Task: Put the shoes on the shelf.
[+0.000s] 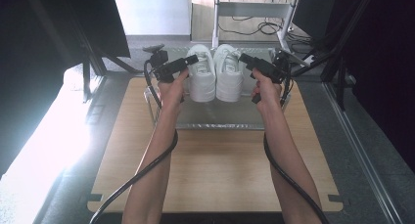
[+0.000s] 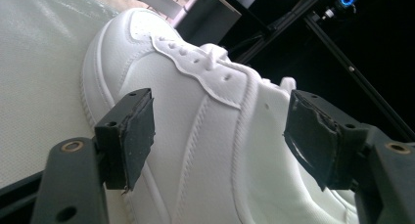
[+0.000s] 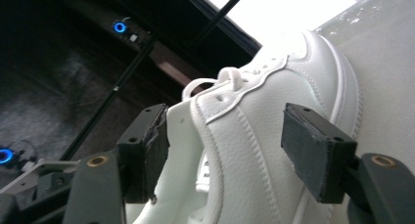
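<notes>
Shoes are sitting side by side on a grey mat (image 1: 215, 117) at the far half of the wooden table (image 1: 215, 170), toes pointing toward twelve o'clock and heels toward six. In the high view, the left shoe (image 1: 201, 72) and the right shoe (image 1: 228, 72) are touching or nearly touching along their inner sides. A person's forearms are coming in from six o'clock, each hand holding a gripper. The left gripper (image 1: 192, 60) is hovering at the nine o'clock side of the left shoe, its jaws pointing toward three o'clock, while the right gripper (image 1: 243, 58) is hovering at the three o'clock side of the right shoe, its jaws pointing toward nine. In the left gripper view, the jaws are standing wide apart with the left shoe (image 2: 195, 136) showing large between them; whether the pads are touching the leather is impossible to tell. In the right gripper view, the jaws are likewise spread wide, framing the right shoe (image 3: 254, 150), with the other shoe peeking from behind it toward nine o'clock. Neither pair of jaws is clamping anything. Black cables are trailing from both grippers back toward six o'clock along the forearms.
</notes>
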Demonstrator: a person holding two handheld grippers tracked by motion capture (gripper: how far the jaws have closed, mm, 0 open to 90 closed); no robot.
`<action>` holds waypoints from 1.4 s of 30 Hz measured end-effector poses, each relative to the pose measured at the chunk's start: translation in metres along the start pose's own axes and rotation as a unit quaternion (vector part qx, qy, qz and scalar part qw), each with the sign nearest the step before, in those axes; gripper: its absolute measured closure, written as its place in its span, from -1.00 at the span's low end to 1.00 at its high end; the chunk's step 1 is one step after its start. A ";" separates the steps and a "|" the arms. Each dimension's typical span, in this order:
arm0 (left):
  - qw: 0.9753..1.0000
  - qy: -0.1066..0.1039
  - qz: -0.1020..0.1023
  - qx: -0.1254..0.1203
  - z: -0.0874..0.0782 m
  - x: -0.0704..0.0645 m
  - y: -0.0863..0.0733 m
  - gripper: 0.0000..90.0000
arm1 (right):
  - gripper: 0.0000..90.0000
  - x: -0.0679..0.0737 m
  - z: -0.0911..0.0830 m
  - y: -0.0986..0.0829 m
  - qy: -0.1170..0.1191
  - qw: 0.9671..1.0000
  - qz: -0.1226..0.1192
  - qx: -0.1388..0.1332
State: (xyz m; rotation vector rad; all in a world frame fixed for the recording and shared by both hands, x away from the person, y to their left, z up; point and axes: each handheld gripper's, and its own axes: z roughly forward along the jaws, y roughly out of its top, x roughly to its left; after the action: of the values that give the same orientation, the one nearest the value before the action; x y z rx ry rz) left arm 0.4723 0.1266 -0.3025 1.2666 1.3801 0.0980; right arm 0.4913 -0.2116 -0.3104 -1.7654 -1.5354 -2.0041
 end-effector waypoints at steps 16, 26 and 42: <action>0.999 -0.027 0.043 0.002 -0.027 -0.006 -0.015 -0.55 | -0.40 -0.002 -0.037 -0.005 0.043 0.999 -0.019 0.017; 0.996 -0.044 0.075 0.000 -0.049 -0.006 -0.035 -0.59 | -0.40 -0.013 -0.062 -0.018 0.067 0.997 -0.023 0.031; 0.994 -0.060 0.092 -0.005 -0.098 0.015 -0.067 -0.66 | -0.50 -0.024 -0.093 -0.050 0.106 0.991 -0.035 0.080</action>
State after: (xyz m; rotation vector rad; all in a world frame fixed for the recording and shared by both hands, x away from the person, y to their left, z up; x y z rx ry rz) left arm 0.3639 0.1682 -0.3303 1.3680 1.1568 0.1527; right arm 0.4032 -0.2626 -0.3452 -1.4087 -1.6564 -1.9634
